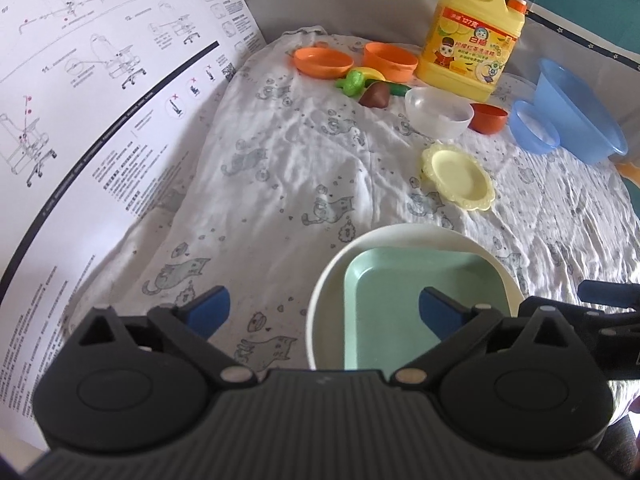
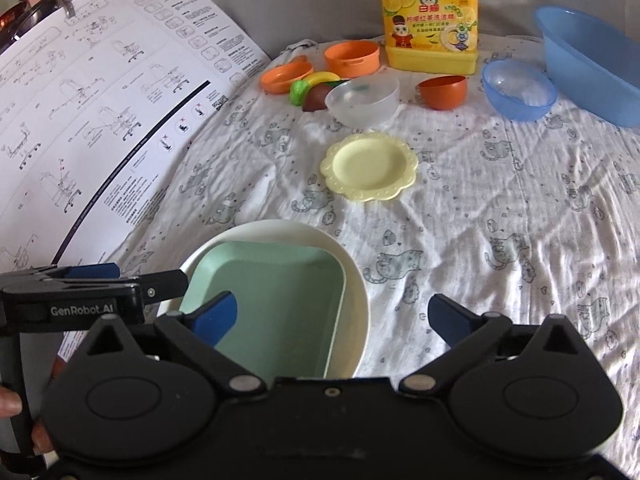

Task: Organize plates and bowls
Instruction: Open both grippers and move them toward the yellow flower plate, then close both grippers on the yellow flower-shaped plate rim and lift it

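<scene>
A square mint-green plate [image 1: 416,304] [image 2: 276,304] lies inside a round white plate [image 1: 408,236] [image 2: 356,280] near me on the cat-print cloth. A small yellow scalloped plate [image 1: 458,178] [image 2: 370,166] lies farther out. Behind it stand a clear bowl [image 1: 438,112] [image 2: 362,98], a brown-orange bowl [image 1: 490,118] [image 2: 442,92], a small blue bowl [image 1: 534,126] [image 2: 518,88], an orange dish [image 1: 322,62] [image 2: 286,76] and an orange pot [image 1: 390,60] [image 2: 352,58]. My left gripper [image 1: 324,308] is open and empty at the white plate's left rim; it also shows in the right wrist view [image 2: 120,280]. My right gripper [image 2: 332,314] is open and empty over the white plate's right rim.
A yellow detergent jug [image 1: 472,36] [image 2: 430,20] stands at the back. A large blue basin [image 1: 580,112] [image 2: 592,64] sits at the far right. Toy fruits [image 1: 372,84] [image 2: 316,88] lie by the orange dishes. A printed instruction sheet [image 1: 100,120] [image 2: 100,120] rises along the left.
</scene>
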